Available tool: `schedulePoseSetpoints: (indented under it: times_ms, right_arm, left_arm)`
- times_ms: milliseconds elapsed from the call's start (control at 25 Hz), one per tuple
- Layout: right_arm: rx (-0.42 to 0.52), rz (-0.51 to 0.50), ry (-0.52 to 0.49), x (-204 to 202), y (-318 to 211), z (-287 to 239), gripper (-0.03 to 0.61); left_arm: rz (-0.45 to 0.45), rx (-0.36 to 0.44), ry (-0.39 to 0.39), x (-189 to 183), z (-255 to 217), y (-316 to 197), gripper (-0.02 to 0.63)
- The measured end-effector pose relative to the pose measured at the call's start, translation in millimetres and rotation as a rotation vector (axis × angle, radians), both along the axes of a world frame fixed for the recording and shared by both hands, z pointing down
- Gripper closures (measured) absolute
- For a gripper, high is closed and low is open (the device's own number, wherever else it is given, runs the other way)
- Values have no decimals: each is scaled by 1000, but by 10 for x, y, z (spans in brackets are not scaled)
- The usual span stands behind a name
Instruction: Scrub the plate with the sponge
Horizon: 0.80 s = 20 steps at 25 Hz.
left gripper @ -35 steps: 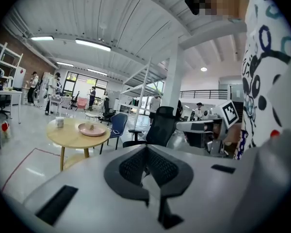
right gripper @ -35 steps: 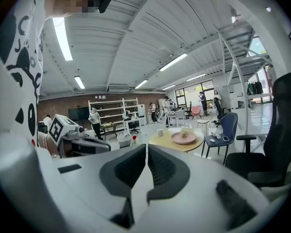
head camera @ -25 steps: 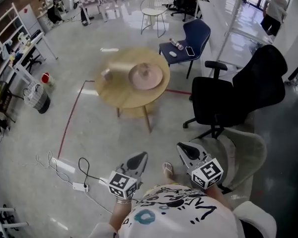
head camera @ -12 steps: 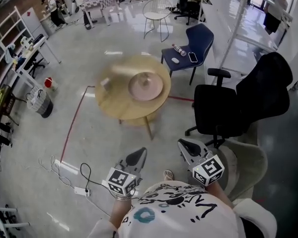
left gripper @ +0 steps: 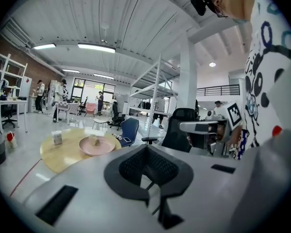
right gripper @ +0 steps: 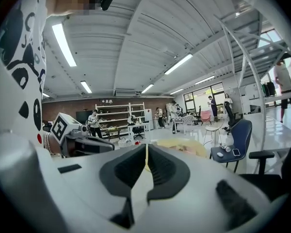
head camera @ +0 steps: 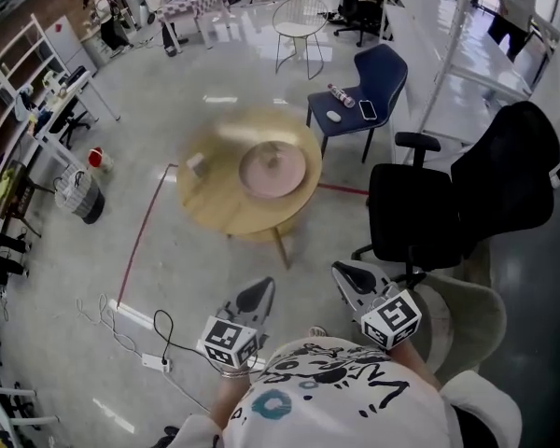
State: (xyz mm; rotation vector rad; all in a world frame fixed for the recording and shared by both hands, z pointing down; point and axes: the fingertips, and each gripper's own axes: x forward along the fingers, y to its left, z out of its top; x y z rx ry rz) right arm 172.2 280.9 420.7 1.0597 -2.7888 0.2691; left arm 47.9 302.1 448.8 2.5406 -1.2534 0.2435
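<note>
Plate slightly nearer than before

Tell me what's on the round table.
A pink plate with a small lump on it, and a small block left of it on the table. Both are too blurred to name. The plate hides the top beneath it.

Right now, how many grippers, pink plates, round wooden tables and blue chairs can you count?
grippers: 2 (left gripper, right gripper)
pink plate: 1
round wooden table: 1
blue chair: 1
total: 5
</note>
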Motion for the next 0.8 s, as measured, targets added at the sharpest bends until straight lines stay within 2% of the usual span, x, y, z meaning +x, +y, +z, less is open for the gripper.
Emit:
schedulePoseSetpoints:
  times_ms: [520, 800]
  right_arm:
    - [-34, -39, 6, -53, -521, 182, 549]
    - [-43, -28, 6, -136, -1060, 280, 549]
  left_arm:
    - [-41, -38, 4, -69, 182, -414, 598]
    - [-33, -45, 1, -159, 261, -969, 598]
